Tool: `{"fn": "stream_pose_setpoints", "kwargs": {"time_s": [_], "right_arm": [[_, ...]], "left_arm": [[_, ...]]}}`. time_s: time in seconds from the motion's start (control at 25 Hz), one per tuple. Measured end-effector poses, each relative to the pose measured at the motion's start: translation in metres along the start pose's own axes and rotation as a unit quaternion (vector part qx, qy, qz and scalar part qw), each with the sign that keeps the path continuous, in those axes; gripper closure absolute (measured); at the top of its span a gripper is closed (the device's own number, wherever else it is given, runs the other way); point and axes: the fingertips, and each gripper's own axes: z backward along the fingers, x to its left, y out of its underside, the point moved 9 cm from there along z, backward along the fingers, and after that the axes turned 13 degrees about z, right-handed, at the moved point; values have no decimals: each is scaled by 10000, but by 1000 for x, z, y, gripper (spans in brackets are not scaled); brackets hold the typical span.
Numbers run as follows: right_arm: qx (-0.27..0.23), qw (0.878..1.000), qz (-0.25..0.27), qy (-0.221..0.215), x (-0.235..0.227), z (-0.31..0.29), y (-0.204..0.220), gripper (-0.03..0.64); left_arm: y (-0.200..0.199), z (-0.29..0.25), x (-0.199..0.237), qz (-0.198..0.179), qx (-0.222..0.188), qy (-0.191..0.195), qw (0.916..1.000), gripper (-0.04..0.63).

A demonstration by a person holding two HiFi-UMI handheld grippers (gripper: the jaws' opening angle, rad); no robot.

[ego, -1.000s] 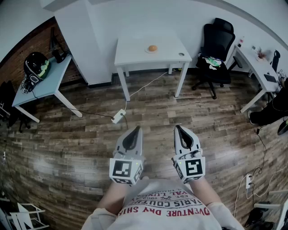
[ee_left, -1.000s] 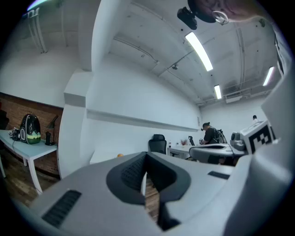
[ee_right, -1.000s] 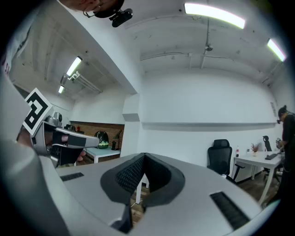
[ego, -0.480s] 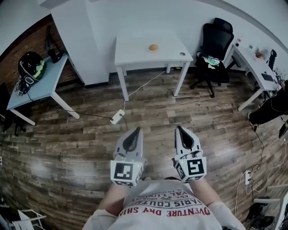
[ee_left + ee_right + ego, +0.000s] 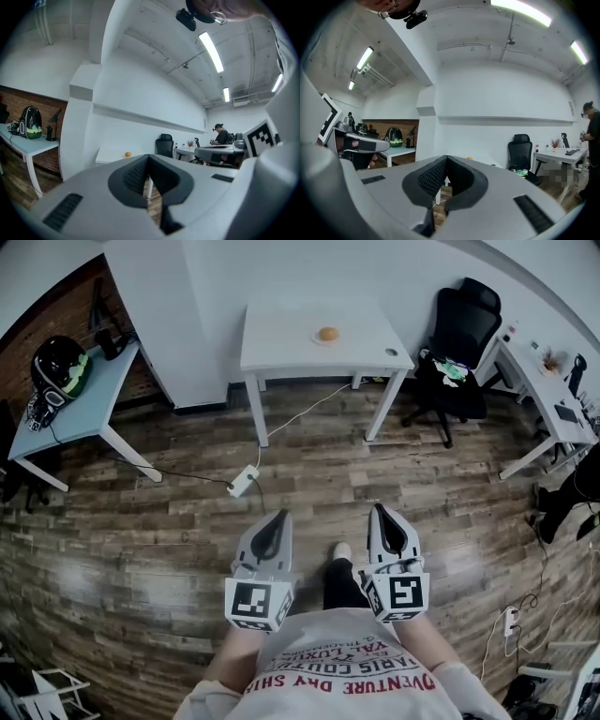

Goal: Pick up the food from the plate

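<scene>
The left gripper and the right gripper are held side by side, near each other, and both point level toward the far wall of the room. The jaws of each one are fully together, with nothing between them. Both gripper views show this clearly, as the dark pads meet at the tip. The food, a small round orange piece, lies on a plate on a white table. It is well ahead of both grippers, about midway between the lines along which they point. In the left gripper view the food shows just above the closed jaws, a little to their left. A black office chair stands ahead and to the right of the right gripper, near the white table. A light blue table is ahead and far to the left of the left gripper. A white power strip lies on the wooden floor just ahead of the left gripper, between it and the white table.
</scene>
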Motion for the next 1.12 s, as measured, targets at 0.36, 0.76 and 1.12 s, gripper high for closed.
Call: {"fn": "stream_pose_setpoints", "kwargs": {"time_s": [0.36,0.76,1.12], "right_arm": [[-155,9991,24,-397,-76,-131,16,609],[-331,9991,-77,-270,-207,-261,41,609],[-135,9987,-482,8,-261,-306,66,609]], "left_arm": [[-25,-110,26,-56,-157,-779,9968,591],[-39,-276,3,-128,-321,-615,9975,591],[-49,-373,16,-202,-157,-291,9992,592]]}}
